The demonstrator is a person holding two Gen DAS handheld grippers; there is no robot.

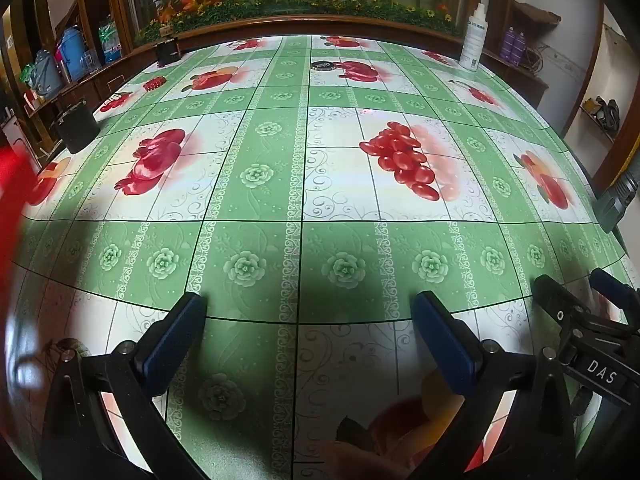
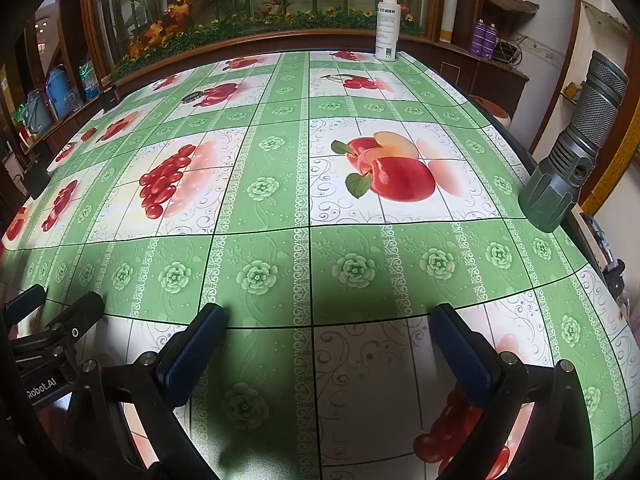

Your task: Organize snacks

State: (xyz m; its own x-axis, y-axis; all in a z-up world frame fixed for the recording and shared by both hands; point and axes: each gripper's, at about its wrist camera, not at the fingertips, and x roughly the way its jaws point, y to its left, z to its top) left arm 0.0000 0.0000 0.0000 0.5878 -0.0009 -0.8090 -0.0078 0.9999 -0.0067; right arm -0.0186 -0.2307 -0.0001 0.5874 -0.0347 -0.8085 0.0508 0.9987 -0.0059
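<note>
L gripper (image 1: 308, 308) and R gripper (image 2: 328, 318), black frames w/ blue pads: both spread wide, nothing between the jaws, hovering side by side over the green-and-white fruit-print vinyl tablecloth (image 1: 256, 200). No clear snack pack in either view. Only candidate is a blurred red mass (image 1: 14, 184) at far left edge of L view, identity uncertain. It lies well left of the L gripper, so L is judged nearer; long axis unreadable.

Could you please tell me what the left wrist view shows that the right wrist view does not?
Only the left wrist view shows a blurred red shape at its left edge and a black cup near the table's left side. Only the right wrist view shows the whole flashlight, lens down, and a printed apple picture. Both show the green tablecloth, the white spray bottle, and the open left gripper and right gripper, both empty.
</note>
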